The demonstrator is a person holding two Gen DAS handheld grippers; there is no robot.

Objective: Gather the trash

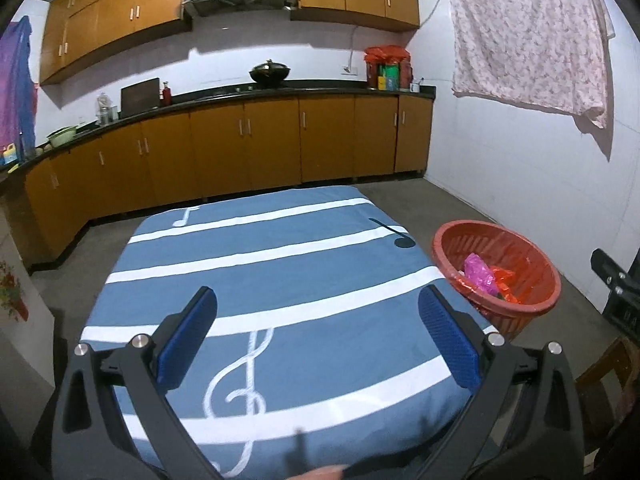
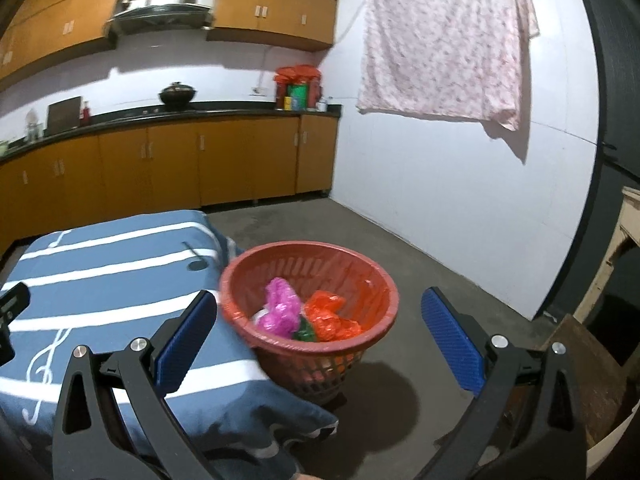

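A red plastic basket (image 2: 372, 276) stands on the floor at the right edge of the blue striped table cover (image 2: 104, 280). It holds a crumpled pink bag (image 2: 280, 308), an orange bag (image 2: 328, 316) and a bit of green. My right gripper (image 2: 320, 320) is open and empty, just in front of and above the basket. My left gripper (image 1: 318, 316) is open and empty above the blue cover (image 1: 260, 280). The basket (image 1: 532, 264) with the pink bag (image 1: 480, 276) also shows at right in the left wrist view.
Wooden kitchen cabinets (image 1: 240, 144) with a dark counter run along the back wall. A floral cloth (image 2: 444, 36) hangs on the white wall at right. A wooden piece of furniture (image 2: 624, 240) stands at far right. The floor is grey concrete (image 2: 440, 320).
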